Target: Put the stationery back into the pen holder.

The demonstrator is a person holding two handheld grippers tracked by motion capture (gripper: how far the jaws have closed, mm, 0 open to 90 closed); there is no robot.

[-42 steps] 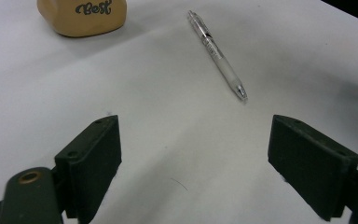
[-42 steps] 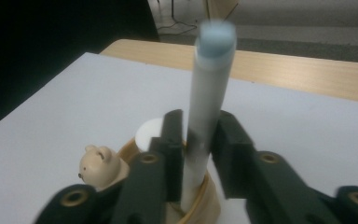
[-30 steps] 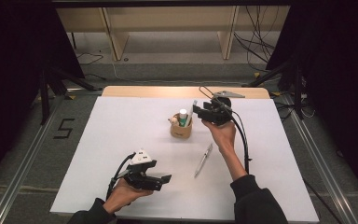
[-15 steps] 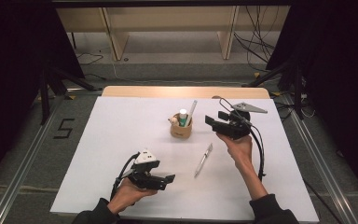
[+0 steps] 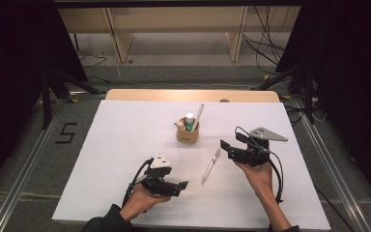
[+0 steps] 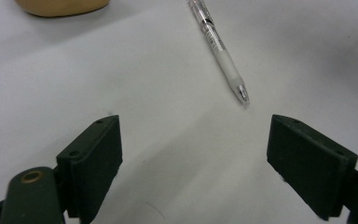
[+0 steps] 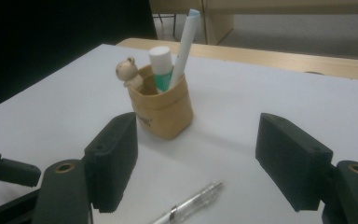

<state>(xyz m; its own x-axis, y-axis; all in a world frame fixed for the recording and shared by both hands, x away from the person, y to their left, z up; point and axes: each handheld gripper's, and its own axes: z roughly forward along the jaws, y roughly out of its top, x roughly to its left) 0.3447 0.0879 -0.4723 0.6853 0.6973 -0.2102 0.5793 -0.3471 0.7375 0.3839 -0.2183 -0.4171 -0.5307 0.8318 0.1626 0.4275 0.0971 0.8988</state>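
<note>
A slim clear-and-white plastic ballpoint pen (image 5: 210, 166) lies flat on the white table (image 5: 125, 140), at about five o'clock from the small tan paper-like pen pot (image 5: 187, 132), which holds a white marker, a green-banded glue stick and a wooden bear-topped stick. The pen looks light, stiff and smooth, so it may roll or skid; the frosted grip section near the tip seems the surest hold. The right gripper (image 5: 227, 149), at three o'clock of the pen, has drawn back from the pot since a second ago, its jaws having just been opening and now released with nothing between them. The left gripper (image 5: 183, 185), at seven o'clock of the pen, is spread wide and empty.
</note>
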